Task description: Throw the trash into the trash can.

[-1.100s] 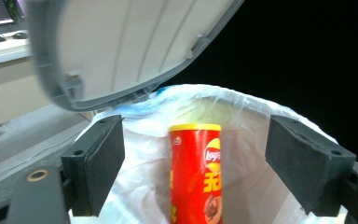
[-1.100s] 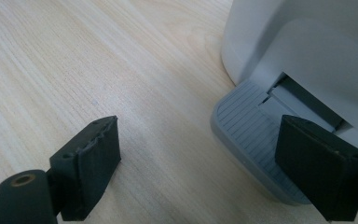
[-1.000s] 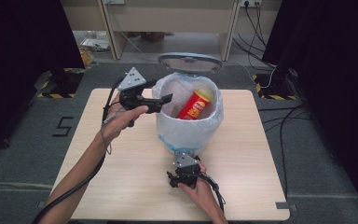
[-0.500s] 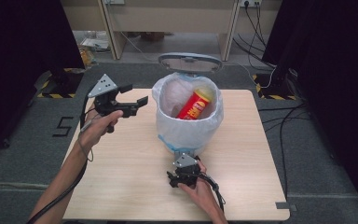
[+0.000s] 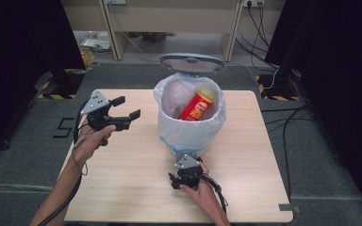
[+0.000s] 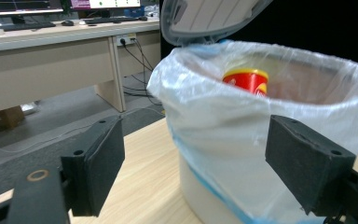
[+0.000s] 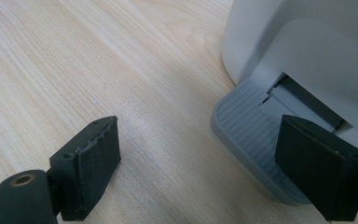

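Observation:
A white pedal bin [image 5: 191,134] lined with a clear bag stands mid-table, its grey lid [image 5: 192,63] raised. A red can [image 5: 197,107] leans inside it. My left gripper [image 5: 127,107] hovers left of the bin, open and empty. In the left gripper view its jaws frame the bagged bin [image 6: 261,126] and the can's top [image 6: 246,81]. My right gripper [image 5: 185,172] sits low at the bin's front foot. In the right gripper view this gripper [image 7: 209,168] is open, its right jaw over the grey pedal [image 7: 249,135].
The wooden table [image 5: 122,188] has bare surface to the left of and in front of the bin. Desks [image 6: 42,51] and cables stand on the floor beyond the table's far edge. Dark curtains hang on both sides.
My left gripper has drawn back leftward from the bin's rim, still open. The right gripper has stayed at the pedal, and the lid has remained up.

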A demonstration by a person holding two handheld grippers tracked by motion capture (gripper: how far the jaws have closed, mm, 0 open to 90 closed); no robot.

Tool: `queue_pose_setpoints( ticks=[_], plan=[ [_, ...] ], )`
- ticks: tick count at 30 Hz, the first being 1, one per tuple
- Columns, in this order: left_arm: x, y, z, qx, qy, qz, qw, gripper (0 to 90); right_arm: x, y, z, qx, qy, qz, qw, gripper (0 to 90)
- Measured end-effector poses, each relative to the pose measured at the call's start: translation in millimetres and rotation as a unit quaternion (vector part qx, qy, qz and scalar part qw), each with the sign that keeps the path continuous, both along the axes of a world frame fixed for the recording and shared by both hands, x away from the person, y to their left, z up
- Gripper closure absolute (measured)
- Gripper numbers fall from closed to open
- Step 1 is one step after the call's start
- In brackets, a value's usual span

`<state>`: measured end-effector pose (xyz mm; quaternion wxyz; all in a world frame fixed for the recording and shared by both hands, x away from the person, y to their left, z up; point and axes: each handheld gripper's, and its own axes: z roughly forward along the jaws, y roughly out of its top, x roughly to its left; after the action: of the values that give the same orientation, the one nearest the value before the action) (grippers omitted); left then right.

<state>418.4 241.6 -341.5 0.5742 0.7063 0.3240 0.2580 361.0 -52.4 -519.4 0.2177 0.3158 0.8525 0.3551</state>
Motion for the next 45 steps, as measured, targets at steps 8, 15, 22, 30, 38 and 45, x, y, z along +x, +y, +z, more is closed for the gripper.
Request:
queue_pose_setpoints(
  ticks=[8, 15, 22, 30, 38, 45],
  plan=[
    [-9.7, 8.9, -27.8, 0.012, 0.012, 0.011, 0.9998, 19.2, -0.2, 0.0, 0.0, 0.0, 0.001, -0.001, 1.0, 14.4],
    [-17.1, 17.7, -50.1, 0.023, 0.018, 0.028, 0.9992, 19.2, -0.2, 0.0, 0.0, 0.0, 0.001, 0.0, 1.0, 14.4],
    [-21.7, 25.6, -73.4, 0.024, 0.034, 0.038, 0.9984, 19.2, 0.0, -0.3, 0.1, 0.0, 0.001, 0.001, 1.0, 14.3],
    [-23.2, 28.9, -107.8, 0.035, 0.064, 0.044, 0.9963, 19.2, -0.1, -0.3, 0.0, 0.0, 0.001, 0.001, 1.0, 14.3],
    [-24.7, 29.0, -131.7, 0.051, 0.091, 0.045, 0.9935, 19.3, 0.0, -0.4, 0.1, 0.001, 0.001, 0.002, 1.0, 14.3],
    [-24.4, 26.2, -149.9, 0.071, 0.112, 0.045, 0.9901, 19.2, 0.0, -0.7, 0.2, 0.001, 0.002, 0.003, 1.0, 14.3]
  ],
)
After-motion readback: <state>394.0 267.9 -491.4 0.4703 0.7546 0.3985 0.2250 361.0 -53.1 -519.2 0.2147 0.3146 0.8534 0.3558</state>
